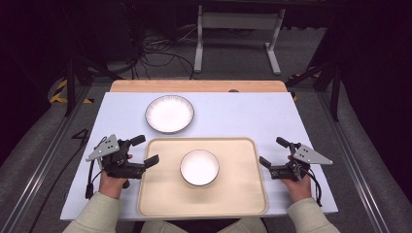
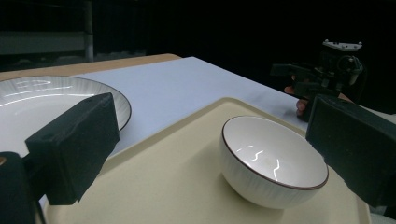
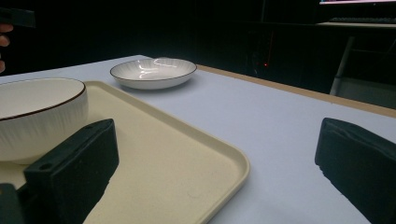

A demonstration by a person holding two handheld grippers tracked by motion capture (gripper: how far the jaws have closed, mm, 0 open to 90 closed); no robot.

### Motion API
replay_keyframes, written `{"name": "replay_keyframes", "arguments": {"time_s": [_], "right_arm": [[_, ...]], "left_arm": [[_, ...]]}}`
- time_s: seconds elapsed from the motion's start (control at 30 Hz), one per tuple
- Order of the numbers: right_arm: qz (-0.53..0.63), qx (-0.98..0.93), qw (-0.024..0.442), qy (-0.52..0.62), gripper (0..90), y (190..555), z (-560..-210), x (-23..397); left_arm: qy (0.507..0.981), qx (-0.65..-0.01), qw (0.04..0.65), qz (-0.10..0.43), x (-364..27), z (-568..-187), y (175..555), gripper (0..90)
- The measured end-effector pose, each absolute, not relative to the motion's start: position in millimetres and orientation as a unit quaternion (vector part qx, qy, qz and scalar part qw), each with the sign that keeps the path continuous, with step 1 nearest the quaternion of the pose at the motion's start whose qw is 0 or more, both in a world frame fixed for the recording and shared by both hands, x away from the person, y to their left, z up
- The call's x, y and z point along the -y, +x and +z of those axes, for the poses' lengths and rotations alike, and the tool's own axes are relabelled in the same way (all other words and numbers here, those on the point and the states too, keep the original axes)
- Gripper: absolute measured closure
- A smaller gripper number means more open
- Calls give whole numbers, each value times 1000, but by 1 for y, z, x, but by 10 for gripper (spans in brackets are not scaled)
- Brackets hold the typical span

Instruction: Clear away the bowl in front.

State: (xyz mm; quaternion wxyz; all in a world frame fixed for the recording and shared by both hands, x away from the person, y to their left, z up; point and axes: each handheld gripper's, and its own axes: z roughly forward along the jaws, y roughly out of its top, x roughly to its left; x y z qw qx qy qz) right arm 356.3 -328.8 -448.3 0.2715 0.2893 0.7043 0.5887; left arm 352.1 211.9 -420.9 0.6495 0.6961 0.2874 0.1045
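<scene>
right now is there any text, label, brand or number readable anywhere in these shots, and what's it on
"4": a large dark numeral on the grey floor, left of the table in the high view.
No other readable text: the bowl, the plate and the tray carry no print, and both the left gripper and the right gripper show no legible marking.

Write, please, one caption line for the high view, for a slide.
Two open grippers, left and right, flank a beige tray holding a white bowl; a plate sits beyond.
</scene>
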Motion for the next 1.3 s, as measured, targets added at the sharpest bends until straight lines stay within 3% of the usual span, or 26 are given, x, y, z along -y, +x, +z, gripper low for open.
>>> {"name": "replay_keyframes", "arguments": {"time_s": [0.6, 1.3], "right_arm": [[594, -705, 277, 270, 0, 353, -448, 331], [593, -706, 274, 274, 0, 354, -449, 331]], "left_arm": [[715, -285, 624, 139, -235, -451, 351, 41], [722, -288, 615, 136, -235, -469, 349, 44]]}}
